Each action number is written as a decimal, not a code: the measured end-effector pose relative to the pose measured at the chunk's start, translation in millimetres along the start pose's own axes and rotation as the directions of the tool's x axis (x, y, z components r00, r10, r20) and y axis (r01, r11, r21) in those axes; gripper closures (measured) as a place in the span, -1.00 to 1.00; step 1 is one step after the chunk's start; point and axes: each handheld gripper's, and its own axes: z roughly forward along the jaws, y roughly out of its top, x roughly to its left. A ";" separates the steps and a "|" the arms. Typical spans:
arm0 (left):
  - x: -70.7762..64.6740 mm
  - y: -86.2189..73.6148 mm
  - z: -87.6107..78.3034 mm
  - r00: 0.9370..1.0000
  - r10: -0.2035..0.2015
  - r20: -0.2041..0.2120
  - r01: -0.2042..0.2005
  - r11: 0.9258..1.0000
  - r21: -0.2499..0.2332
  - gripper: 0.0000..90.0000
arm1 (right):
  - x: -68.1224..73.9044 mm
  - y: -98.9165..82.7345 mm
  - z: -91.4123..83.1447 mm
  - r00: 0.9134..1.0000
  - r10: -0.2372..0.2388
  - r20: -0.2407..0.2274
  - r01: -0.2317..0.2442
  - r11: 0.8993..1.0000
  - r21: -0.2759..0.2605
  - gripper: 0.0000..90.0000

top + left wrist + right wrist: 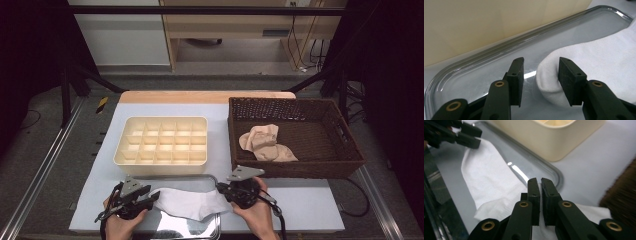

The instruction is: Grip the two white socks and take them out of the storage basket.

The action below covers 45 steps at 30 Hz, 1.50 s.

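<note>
1. A white sock [187,202] is shown lying flat on a metal tray [212,231] at the near edge of the surface [310,205], stretched between the two hand-held grippers.
2. The left hand-held gripper [150,199] is held in the left hand [122,225]. In the left gripper view its jaws are seen parted, with the rounded end of the sock [599,62] between them; the right jaw is touching the fabric, while the left jaw stands clear of it above the tray [486,67]. The sock is not clamped.
3. The right hand-held gripper [222,190] is held in the right hand [257,212]. In the right gripper view its jaws are seen clenched, with only a thin gap between them, and the other end of the sock [489,185] is pinched there at the tray rim [554,171].
4. The left hand-held gripper [475,141] is also visible at the upper left of the right gripper view, at the far end of the sock.
5. A cream divider box [162,125] with many small square compartments is set just behind the tray.
6. A brown wicker basket [345,165] is placed to the right of the box; beige socks [265,142] are seen lying in a heap on its floor.
</note>
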 end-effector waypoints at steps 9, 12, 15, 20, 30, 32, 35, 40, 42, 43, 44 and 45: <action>0.4 -0.8 0.3 1.000 0.005 0.000 -0.005 1.000 0.006 0.23 | -3.9 -0.2 32.7 0.998 0.007 0.069 -0.012 0.998 0.065 0.70; 0.6 -0.9 0.7 1.000 0.003 -0.001 -0.003 1.000 0.008 0.22 | -6.3 0.2 18.9 0.997 0.025 0.068 -0.024 1.000 -0.011 0.62; 1.0 -0.9 0.0 1.000 0.000 0.000 0.000 1.000 0.005 0.20 | -9.0 -2.2 -3.1 0.997 0.049 0.067 -0.043 0.994 -0.096 0.59; 1.9 -0.1 -3.8 1.000 -0.015 0.000 0.015 1.000 -0.018 0.12 | -16.0 -20.4 -20.6 0.994 0.065 0.085 -0.053 0.989 -0.138 0.57; 7.9 4.3 -11.2 0.998 -0.057 0.008 0.057 0.997 -0.052 -0.22 | -11.9 -64.2 -38.6 0.996 0.079 0.046 -0.074 0.993 -0.090 0.45; 8.5 4.1 -11.6 0.998 -0.063 0.015 0.064 0.996 -0.061 -0.25 | -11.1 -69.6 -38.0 0.997 0.065 0.048 -0.062 0.995 -0.072 0.43; 7.6 3.1 -11.1 0.998 -0.066 0.005 0.066 0.996 -0.066 -0.28 | -11.6 -73.5 -34.6 0.997 0.065 0.042 -0.063 0.996 -0.059 0.41; 3.4 1.5 -6.3 1.000 -0.009 -0.001 0.009 0.998 -0.060 -0.22 | -11.1 -74.9 -25.2 0.997 0.034 0.064 -0.032 0.999 -0.026 0.57; 2.8 1.7 -4.5 1.000 0.011 0.010 -0.010 0.998 -0.065 -0.21 | -11.4 -74.0 -25.1 0.997 0.021 0.078 -0.019 1.000 -0.022 0.74; 3.0 1.9 -4.0 1.000 0.012 0.019 -0.011 0.998 -0.066 -0.20 | -11.5 -73.8 -25.3 0.996 0.017 0.083 -0.016 1.000 -0.019 0.81; 3.3 1.9 -3.7 1.000 0.018 0.026 -0.016 0.997 -0.073 -0.20 | -11.6 -73.8 -25.8 0.996 0.019 0.082 -0.018 1.000 -0.017 0.89; 3.6 2.1 -4.1 1.000 0.019 0.025 -0.017 0.997 -0.074 -0.20 | -11.9 -73.3 -26.5 0.997 0.018 0.081 -0.017 1.000 -0.019 0.94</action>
